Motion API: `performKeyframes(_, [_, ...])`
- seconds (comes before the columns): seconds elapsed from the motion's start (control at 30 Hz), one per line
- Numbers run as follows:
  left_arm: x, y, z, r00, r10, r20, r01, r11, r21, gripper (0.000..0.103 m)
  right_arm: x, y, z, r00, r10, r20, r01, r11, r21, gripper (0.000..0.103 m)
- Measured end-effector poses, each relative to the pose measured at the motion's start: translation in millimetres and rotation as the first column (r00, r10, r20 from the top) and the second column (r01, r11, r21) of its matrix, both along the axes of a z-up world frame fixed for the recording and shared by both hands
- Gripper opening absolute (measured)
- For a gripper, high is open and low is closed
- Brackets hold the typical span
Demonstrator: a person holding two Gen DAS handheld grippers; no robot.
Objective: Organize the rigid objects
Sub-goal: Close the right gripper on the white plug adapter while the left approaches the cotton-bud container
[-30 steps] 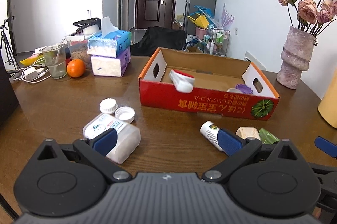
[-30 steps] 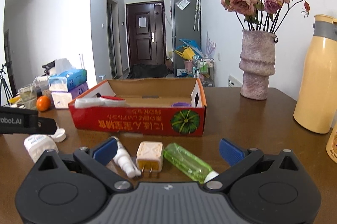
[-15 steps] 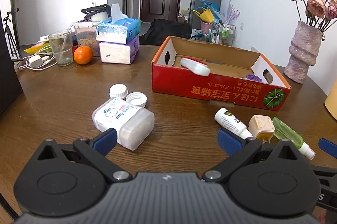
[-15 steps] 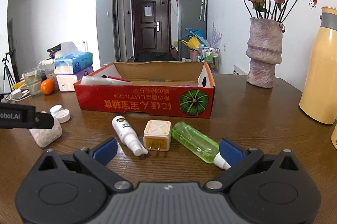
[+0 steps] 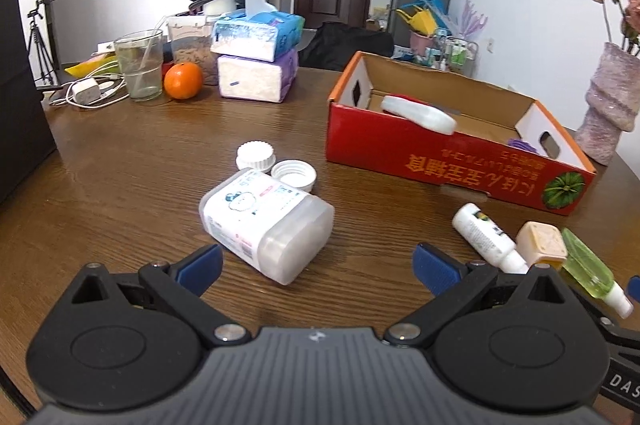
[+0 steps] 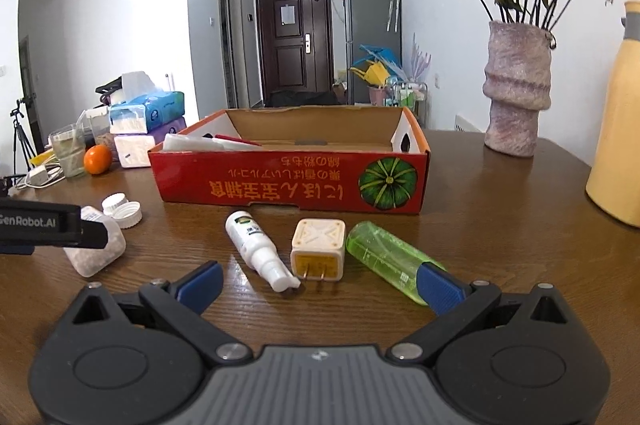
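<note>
Rigid objects lie loose on a brown wooden table (image 6: 500, 217) in front of a red cardboard box (image 6: 292, 181): a small white spray bottle (image 6: 256, 249), a cream plug adapter (image 6: 318, 249) just beside it with its prongs toward the camera, and a green transparent bottle (image 6: 384, 261) on the adapter's other side. To their left a translucent white jar (image 5: 266, 223) lies on its side, open, with two white lids (image 5: 276, 165) touching each other just behind it. Inside the box, a white and red item (image 5: 418, 111) leans on the near wall and a purple object (image 5: 522, 145) sits near the right end. The left gripper (image 5: 316, 265) hovers low over the table with its blue-padded fingers spread wide and nothing between them, the jar just ahead of them. The right gripper (image 6: 320, 283) is likewise wide open and empty, its right fingertip overlapping the green bottle's near end in view; whether they touch cannot be told. Beyond the box stand a textured vase (image 6: 516, 89) of dried roses, stacked tissue packs (image 5: 256, 61), an orange (image 5: 183, 80) and a glass (image 5: 140, 65).
</note>
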State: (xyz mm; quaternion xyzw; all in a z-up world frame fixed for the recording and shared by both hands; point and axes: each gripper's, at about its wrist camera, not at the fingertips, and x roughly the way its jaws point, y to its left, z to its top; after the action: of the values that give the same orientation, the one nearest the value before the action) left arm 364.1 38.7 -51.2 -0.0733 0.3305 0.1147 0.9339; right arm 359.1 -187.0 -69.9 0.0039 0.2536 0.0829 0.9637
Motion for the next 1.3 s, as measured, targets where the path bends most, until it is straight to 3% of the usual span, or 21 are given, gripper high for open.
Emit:
performKeyframes(0.23, [13.7, 6.2, -5.6, 0.999, 0.035, -0.016, -0.035, 0.999, 0.009, 0.103, 11.0, 8.8, -2.8, 1.0, 0.008, -0.007, -0.008, 1.0, -0.03, 0.103])
performKeyframes(0.6, [34.6, 6.7, -10.5, 0.997, 0.08, -0.025, -0.079, 0.997, 0.026, 0.103, 34.8, 2.2, -6.2, 0.999, -0.009, -0.034, 0.01, 1.0, 0.011, 0.087])
performKeyframes(0.97, [52.4, 5.6, -16.5, 0.991, 0.127, -0.047, -0.126, 0.992, 0.033, 0.103, 56.1, 1.9, -11.2, 0.999, -0.018, -0.038, 0.02, 0.999, 0.028, 0.08])
performKeyframes(1.07, [56.2, 8.3, -18.1, 0.987, 0.151, -0.052, -0.15, 0.988, 0.03, 0.103, 63.3, 3.7, -15.2, 0.998, -0.003, -0.062, 0.005, 0.999, 0.033, 0.069])
performKeyframes(1.23, [60.8, 12.5, -18.7, 0.982, 0.182, -0.05, -0.181, 0.983, 0.03, 0.103, 74.3, 10.4, -19.5, 0.996, 0.006, -0.085, -0.004, 1.0, 0.029, 0.059])
performKeyframes(1.3, [62.5, 12.3, -19.3, 0.98, 0.19, -0.051, -0.188, 0.981, 0.037, 0.103, 79.8, 11.4, -21.8, 0.995, 0.005, -0.101, -0.002, 0.999, 0.038, 0.05])
